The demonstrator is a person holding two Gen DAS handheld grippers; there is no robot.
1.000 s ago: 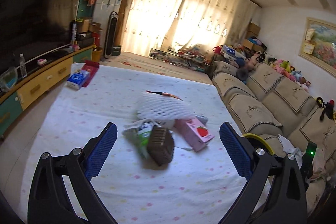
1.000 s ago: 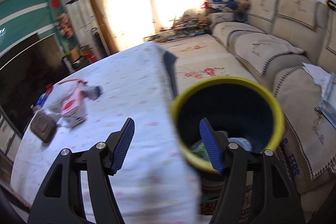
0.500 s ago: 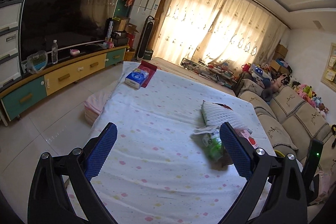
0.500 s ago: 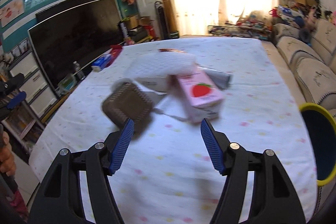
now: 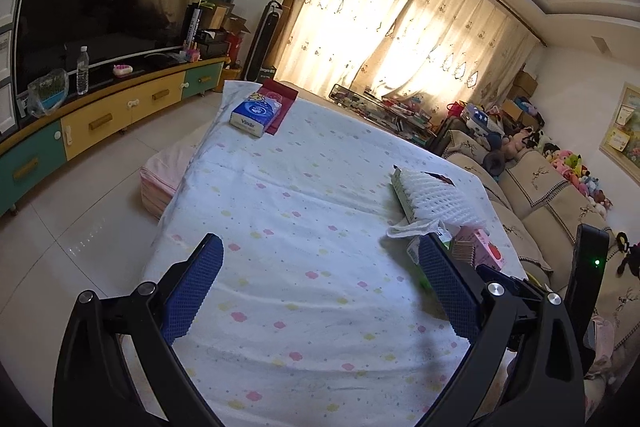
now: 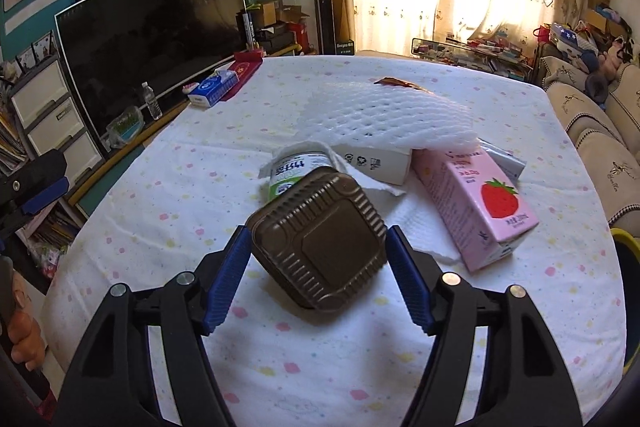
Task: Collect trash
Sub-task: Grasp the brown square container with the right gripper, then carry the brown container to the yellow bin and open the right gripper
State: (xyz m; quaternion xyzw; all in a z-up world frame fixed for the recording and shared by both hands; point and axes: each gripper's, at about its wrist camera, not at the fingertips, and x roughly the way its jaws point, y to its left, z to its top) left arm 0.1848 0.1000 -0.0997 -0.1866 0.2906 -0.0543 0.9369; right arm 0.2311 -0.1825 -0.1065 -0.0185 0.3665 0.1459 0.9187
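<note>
A brown ribbed plastic tray (image 6: pixel 320 239) lies tilted on the spotted tablecloth (image 6: pixel 320 367), leaning on a green-and-white bottle (image 6: pixel 296 171). My right gripper (image 6: pixel 316 233) straddles the tray; its jaws are opening, and both pads sit close beside the tray's edges. Behind are a white foam net (image 6: pixel 384 119), a white box (image 6: pixel 376 161), a paper tissue (image 6: pixel 416 219) and a pink strawberry carton (image 6: pixel 476 203). My left gripper (image 5: pixel 320 241) hangs open over bare cloth with nothing in it; the foam net (image 5: pixel 436 195) and pink carton (image 5: pixel 482 251) lie by its right finger.
A yellow-rimmed bin (image 6: pixel 624 237) stands off the table's right edge, by the sofa (image 6: pixel 600 131). A blue tissue pack (image 5: pixel 256 111) on a red booklet sits at the far left corner. TV and cabinet (image 5: pixel 120 107) line the left wall. A person's hand (image 6: pixel 24 331) shows at lower left.
The right gripper swung from the bin to the trash pile and closed in until the brown tray sat between its fingers. The left gripper turned left; the pile slid to its right edge.
</note>
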